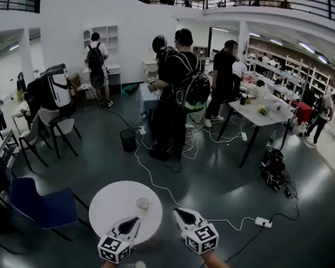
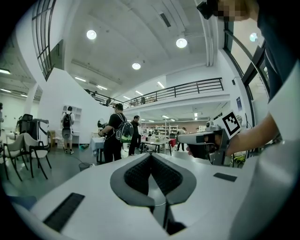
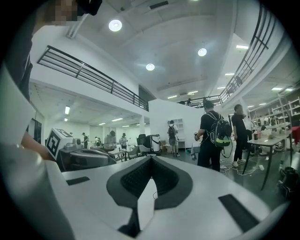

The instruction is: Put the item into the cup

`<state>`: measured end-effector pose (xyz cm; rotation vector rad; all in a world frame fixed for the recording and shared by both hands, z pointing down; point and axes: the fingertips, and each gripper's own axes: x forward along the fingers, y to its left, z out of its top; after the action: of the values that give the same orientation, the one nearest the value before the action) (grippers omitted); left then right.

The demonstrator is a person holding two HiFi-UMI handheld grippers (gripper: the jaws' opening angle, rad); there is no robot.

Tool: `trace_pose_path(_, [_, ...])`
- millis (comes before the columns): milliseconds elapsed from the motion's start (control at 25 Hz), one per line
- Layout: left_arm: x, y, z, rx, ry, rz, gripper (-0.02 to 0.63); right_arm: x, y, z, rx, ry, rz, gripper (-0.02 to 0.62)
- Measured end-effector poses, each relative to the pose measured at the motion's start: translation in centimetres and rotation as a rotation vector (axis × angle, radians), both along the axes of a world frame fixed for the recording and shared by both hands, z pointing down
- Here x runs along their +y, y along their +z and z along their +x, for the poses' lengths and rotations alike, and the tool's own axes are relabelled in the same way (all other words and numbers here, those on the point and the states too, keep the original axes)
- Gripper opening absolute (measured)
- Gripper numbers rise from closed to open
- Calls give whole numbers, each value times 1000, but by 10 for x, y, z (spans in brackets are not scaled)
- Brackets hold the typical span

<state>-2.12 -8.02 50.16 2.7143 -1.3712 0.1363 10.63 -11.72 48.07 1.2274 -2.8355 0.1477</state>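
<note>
Only the head view shows the small clear cup (image 1: 143, 203) on the round white bench (image 1: 107, 213). The left gripper (image 1: 136, 220) and right gripper (image 1: 178, 211) have their fingers pressed together, empty.

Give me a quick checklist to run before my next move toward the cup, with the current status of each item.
1. Cup upright on the round table: ok.
2. Item for the cup located: not ok, none shows in any view.
3. Left gripper holding the item: not ok, jaws shut on nothing.
4. Right gripper holding the item: not ok, jaws shut, empty.
5. Cup free of both grippers: ok, neither touches it.
6. Cup empty inside: cannot tell.
</note>
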Motion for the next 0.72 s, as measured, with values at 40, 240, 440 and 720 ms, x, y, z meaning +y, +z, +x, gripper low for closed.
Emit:
trace_pose_path(40, [5,1,2,-2,-5,-3,17,4,1,2,-4,-4,0,17])
trace_pose_path(240, [21,6,12,-7,-20,-1,15,17,7,11,-11,-16,-1,17])
trace_pose_path(440, [29,8,11,-4,-44,-5,15,26,11,10,-2,-39,-10,17])
trace_pose_path(720, [41,5,-3,-2,-65,0,15,29,2,-3,4,-61,5,17])
